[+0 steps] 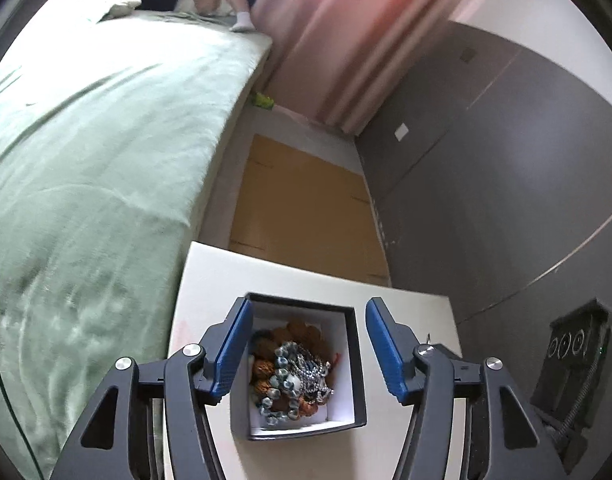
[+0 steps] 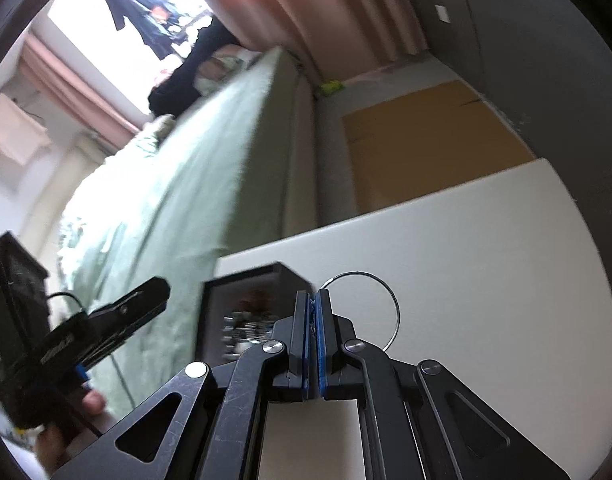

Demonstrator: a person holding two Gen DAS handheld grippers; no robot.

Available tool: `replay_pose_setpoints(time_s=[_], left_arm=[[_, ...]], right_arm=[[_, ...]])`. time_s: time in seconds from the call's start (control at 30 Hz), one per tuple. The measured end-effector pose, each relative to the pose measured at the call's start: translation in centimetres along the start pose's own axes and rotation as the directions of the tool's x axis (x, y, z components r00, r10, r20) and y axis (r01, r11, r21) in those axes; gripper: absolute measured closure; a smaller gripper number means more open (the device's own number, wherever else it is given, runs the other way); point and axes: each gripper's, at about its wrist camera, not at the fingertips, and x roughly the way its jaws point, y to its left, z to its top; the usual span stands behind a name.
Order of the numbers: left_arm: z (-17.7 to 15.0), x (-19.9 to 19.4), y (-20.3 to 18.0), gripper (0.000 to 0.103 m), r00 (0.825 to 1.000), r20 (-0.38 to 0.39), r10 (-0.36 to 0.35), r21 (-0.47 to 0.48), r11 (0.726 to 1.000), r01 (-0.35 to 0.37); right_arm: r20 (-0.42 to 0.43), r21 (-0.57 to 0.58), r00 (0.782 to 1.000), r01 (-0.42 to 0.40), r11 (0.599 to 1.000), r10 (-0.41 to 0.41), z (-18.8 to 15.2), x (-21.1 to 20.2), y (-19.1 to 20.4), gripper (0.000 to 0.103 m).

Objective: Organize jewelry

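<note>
A black jewelry box (image 1: 347, 360) with a white lining stands on a white table (image 1: 210, 276). It holds a brown bead bracelet (image 1: 302, 334), a blue-grey bead bracelet (image 1: 280, 376) and a silver chain piece (image 1: 311, 372). My left gripper (image 1: 309, 346) is open, its blue pads either side of the box, above it. My right gripper (image 2: 314, 300) is shut on a thin silver ring bangle (image 2: 393, 304), held above the table (image 2: 465, 248) to the right of the box (image 2: 242, 304). The left gripper (image 2: 126, 316) also shows in the right wrist view.
A bed with a green blanket (image 1: 86, 160) runs along the left of the table. Flat cardboard (image 1: 302, 204) lies on the floor beyond the table. A grey wardrobe (image 1: 505, 180) stands to the right, a pink curtain (image 1: 345, 40) behind.
</note>
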Motion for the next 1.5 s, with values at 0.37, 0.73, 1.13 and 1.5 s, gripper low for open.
replay_pose_setpoints(time_s=[0.37, 0.73, 1.13, 1.5], left_arm=[[1.4, -1.8, 3.3, 0.043, 0.999, 0.037, 0.020, -0.071, 0.997, -0.017], [1.3, -1.9, 3.9, 0.035, 0.999, 0.031, 0.038, -0.066, 0.997, -0.036], [-1.6, -3.0, -1.6, 0.026, 0.995, 0.088, 0.056, 0.128, 0.990, -0.067], [-4.6, -4.8, -5.4, 0.009, 0.987, 0.153, 0.040, 0.203, 0.977, -0.071]], right_arm=[[-0.017, -0.049, 0.981, -0.195, 0.980, 0.194, -1.2, 1.7, 4.1, 0.099], [-0.058, 0.039, 0.992, -0.109, 0.993, 0.111, -1.3, 3.8, 1.9, 0.055], [0.029, 0.008, 0.999, 0.023, 1.000, -0.023, -1.4, -2.1, 0.6, 0.038], [0.087, -0.027, 0.991, 0.099, 0.995, -0.097, -2.3, -6.8, -0.3, 0.029]])
